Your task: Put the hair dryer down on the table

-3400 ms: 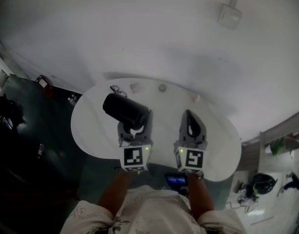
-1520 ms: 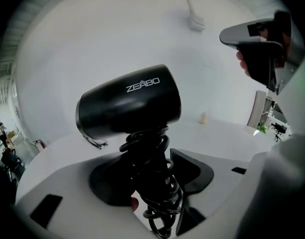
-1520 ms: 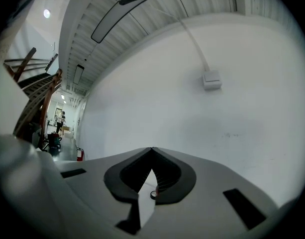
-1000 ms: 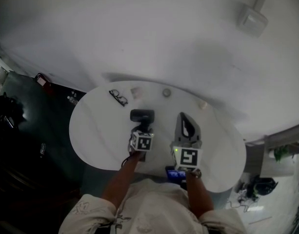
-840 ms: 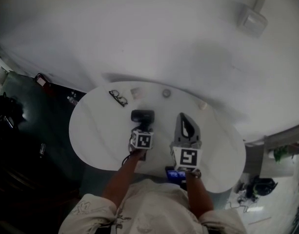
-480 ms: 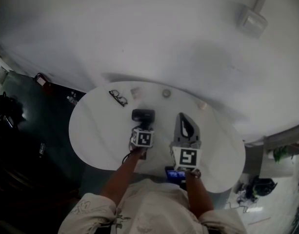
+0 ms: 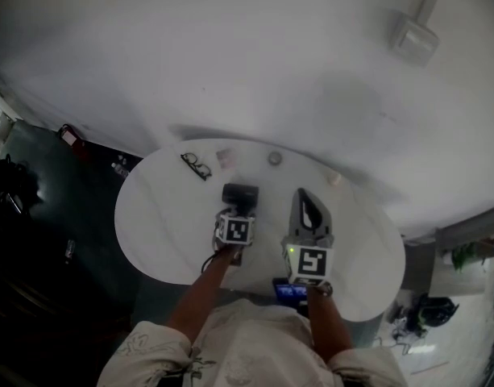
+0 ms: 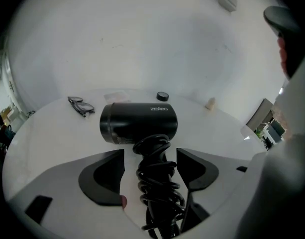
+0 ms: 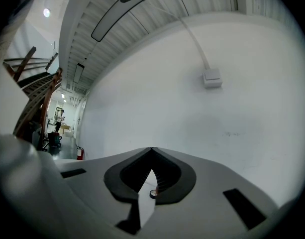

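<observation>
Cord (image 8: 157, 178) — glossy black, coiled tight round the handle — stands between the left gripper's (image 8: 150, 152) 2 opening jaws, their matte pads clear of it. Right of the hair dryer (image 8: 139, 122), the right gripper (image 9: 152, 151) is clamped together, empty. The dryer's smooth black barrel lies sideways mid-table (image 8: 43, 133), with bare white top either side. Beyond it lie glasses (image 8: 81, 105) and a round cap (image 8: 162, 96) near the curved far edge.

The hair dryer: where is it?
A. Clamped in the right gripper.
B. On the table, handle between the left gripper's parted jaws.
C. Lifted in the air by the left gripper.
B: the hair dryer rests on the table, the left gripper's opening jaws clear of its handle.
</observation>
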Action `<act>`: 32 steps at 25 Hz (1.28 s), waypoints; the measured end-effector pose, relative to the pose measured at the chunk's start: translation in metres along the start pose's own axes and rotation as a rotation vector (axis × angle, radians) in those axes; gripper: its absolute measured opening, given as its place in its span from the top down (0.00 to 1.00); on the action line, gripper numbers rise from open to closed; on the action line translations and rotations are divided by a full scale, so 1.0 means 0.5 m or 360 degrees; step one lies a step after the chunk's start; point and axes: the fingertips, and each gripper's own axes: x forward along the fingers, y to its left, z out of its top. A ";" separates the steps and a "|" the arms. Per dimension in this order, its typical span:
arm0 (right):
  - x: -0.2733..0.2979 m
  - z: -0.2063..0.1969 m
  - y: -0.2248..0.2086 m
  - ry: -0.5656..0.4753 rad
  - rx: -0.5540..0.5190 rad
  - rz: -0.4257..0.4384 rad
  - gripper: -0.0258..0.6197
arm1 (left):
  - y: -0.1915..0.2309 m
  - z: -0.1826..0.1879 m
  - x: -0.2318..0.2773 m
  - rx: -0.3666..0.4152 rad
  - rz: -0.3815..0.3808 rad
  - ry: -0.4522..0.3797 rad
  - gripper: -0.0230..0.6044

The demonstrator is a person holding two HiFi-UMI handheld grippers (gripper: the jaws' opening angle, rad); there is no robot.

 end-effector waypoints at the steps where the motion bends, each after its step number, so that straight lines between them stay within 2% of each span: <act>1: 0.000 0.002 -0.001 -0.0003 -0.0001 -0.0002 0.95 | -0.001 0.001 -0.005 -0.0006 -0.0007 -0.0011 0.46; 5: 0.000 0.010 -0.004 -0.0018 -0.0012 -0.0007 0.95 | -0.002 0.015 -0.041 0.0032 -0.0002 -0.0088 0.46; 8: -0.002 0.015 -0.008 -0.0036 -0.0010 -0.0017 0.95 | -0.001 0.054 -0.078 0.0059 0.0008 -0.0243 0.46; 11: -0.003 0.024 -0.012 -0.0057 -0.0021 -0.0016 0.95 | -0.007 0.129 -0.146 0.0083 0.0022 -0.0493 0.46; 15: -0.005 0.053 -0.012 -0.0106 -0.0007 -0.0017 0.95 | -0.037 0.239 -0.260 0.0253 0.0070 -0.0886 0.46; 20: -0.022 0.106 -0.016 -0.0215 0.0010 -0.0024 0.95 | -0.079 0.342 -0.426 0.0302 0.0007 -0.1367 0.47; 23: -0.033 0.143 -0.020 -0.0292 0.0004 -0.0027 0.95 | -0.101 0.379 -0.513 0.0332 -0.0039 -0.1611 0.47; 26: -0.042 0.169 -0.023 -0.0345 -0.0005 -0.0034 0.95 | -0.110 0.390 -0.567 0.0313 -0.0056 -0.1741 0.47; 29: -0.048 0.183 -0.022 -0.0377 0.0000 -0.0033 0.95 | -0.100 0.390 -0.589 0.0275 -0.0024 -0.1764 0.50; 32: -0.050 0.187 -0.018 -0.0381 -0.0013 -0.0021 0.95 | -0.086 0.389 -0.610 0.0234 0.0020 -0.1789 0.75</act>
